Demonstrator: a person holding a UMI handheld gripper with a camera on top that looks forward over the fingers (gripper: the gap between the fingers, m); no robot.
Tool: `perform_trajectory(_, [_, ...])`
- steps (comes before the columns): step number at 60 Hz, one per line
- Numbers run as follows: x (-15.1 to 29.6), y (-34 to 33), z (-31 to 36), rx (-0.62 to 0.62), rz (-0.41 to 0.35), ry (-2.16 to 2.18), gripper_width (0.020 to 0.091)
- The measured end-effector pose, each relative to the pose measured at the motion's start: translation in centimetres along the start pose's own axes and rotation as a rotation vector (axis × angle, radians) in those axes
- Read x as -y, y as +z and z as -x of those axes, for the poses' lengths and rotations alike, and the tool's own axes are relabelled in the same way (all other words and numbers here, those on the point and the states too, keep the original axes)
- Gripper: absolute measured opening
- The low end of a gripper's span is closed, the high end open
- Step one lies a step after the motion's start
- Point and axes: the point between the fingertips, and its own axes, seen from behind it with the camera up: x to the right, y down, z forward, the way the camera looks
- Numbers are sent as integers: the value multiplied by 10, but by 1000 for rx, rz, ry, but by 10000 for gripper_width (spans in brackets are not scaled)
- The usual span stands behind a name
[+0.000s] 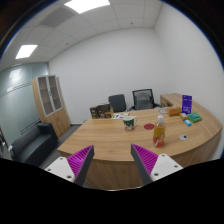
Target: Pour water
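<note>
Wooden desk (110, 140) carries a cup (129, 123) and an orange-capped bottle (159, 131), both well beyond the gripper (112, 160). Its purple-padded fingers stand apart, holding nothing. Two chairs (131, 101) stand behind.

cup (129, 123) left of bottle (159, 131) on desk (100, 137), chairs (132, 101) behind

Smooth, seemingly wooden table (110, 140), faintly glossy
</note>
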Motion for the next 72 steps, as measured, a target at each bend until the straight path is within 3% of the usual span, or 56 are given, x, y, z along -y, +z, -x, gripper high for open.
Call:
perform_trajectory(19, [-7,39,-40,-190,-3,22,819])
perform_trajectory(30, [-26,89,-126,-252,5,5,813])
perform_trajectory(39, [-30,156,-213,-306,-47,-91,814])
perform_trajectory(60, [-23,285,-281,-215,-102,-37,812])
perform_trajectory(63, [-17,293,-283,-200,-120,-33,769])
perform_trajectory(64, [-15,295,-282,-195,-126,-37,703])
perform_trajectory(65, [-16,297,-281,-184,-128,-43,584])
perform_trajectory(72, [-10,298,-283,-204,-166,-104,538])
